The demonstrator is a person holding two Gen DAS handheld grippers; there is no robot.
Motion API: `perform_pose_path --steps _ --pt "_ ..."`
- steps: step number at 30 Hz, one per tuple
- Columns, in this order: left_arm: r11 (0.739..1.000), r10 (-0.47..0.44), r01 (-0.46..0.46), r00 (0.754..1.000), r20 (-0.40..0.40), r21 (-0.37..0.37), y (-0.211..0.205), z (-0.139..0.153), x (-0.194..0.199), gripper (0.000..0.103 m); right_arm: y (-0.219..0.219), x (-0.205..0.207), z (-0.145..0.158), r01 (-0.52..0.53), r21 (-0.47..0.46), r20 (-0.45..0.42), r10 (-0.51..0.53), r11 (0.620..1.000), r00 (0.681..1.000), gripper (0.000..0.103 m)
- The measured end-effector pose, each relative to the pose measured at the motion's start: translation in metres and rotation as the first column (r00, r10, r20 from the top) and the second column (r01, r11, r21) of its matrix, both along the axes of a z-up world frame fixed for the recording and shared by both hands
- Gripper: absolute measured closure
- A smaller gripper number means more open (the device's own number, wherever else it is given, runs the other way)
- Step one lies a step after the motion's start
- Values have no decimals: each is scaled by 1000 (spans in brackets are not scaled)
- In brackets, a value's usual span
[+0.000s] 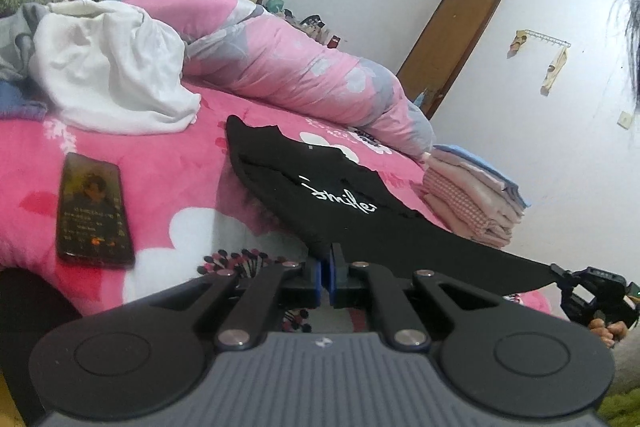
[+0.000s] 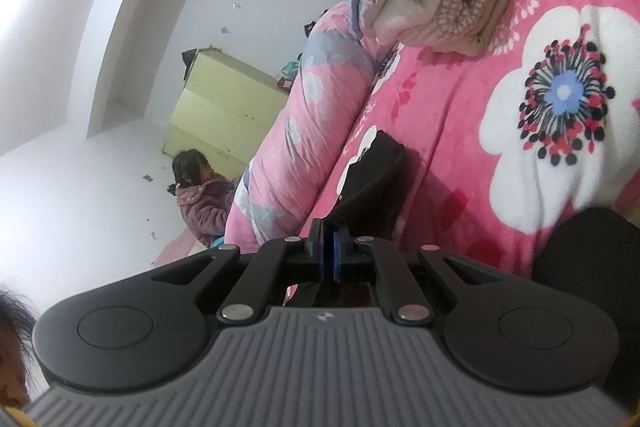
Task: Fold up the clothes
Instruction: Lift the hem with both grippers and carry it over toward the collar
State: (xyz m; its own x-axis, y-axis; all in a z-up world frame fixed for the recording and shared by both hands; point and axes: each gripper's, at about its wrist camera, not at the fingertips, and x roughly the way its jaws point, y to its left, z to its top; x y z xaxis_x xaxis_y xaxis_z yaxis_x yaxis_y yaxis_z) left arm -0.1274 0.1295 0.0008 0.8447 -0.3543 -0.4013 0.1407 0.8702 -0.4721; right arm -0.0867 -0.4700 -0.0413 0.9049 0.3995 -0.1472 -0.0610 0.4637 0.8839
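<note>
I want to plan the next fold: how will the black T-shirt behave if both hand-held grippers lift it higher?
Probably floppy: the black T-shirt sags between the left hand-held gripper and the right hand-held gripper, both shut on its edge. Likely light, since thin pinches hold it up. Its far end on the pink blanket would probably drag.

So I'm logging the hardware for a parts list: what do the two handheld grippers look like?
Both match. The left gripper and right gripper each have a grey ribbed body with a small logo, two round black discs at the sides, black linkage arms with silver pivot bolts, and black fingers lined with blue pads. No cables show.
</note>
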Motion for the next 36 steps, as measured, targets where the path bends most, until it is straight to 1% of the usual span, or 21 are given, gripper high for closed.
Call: perform_pose_path --steps 7,9,14,18,22,25,33,36 --pt "998 -11 12 1000 3 -54 -2 -7 26 99 -2 30 -1 -9 11 -24 9 1000 1000 100" --pt "998 -15 15 1000 -2 -62 -1 -7 41 99 -3 38 -2 -11 14 -31 12 1000 999 101" --pt "996 6 -7 1000 -5 -86 6 -1 85 99 -3 90 10 -42 -9 -39 41 999 998 100" --pt "993 47 -49 999 -16 -111 15 2 133 99 -2 142 19 -61 -13 -40 61 998 997 100" --pt "986 102 -107 994 -49 -129 24 2 184 99 4 201 23 -86 -17 -36 85 996 996 100" --pt "981 125 -134 989 -74 -138 32 -2 228 99 9 247 20 -105 -6 -41 104 994 994 100" --pt "969 181 -199 975 -126 -147 53 -15 348 99 25 363 12 -114 -21 -51 113 993 992 100" --pt "967 189 -210 971 -146 -146 55 -27 386 99 31 402 4 -118 -35 -68 115 992 991 100"
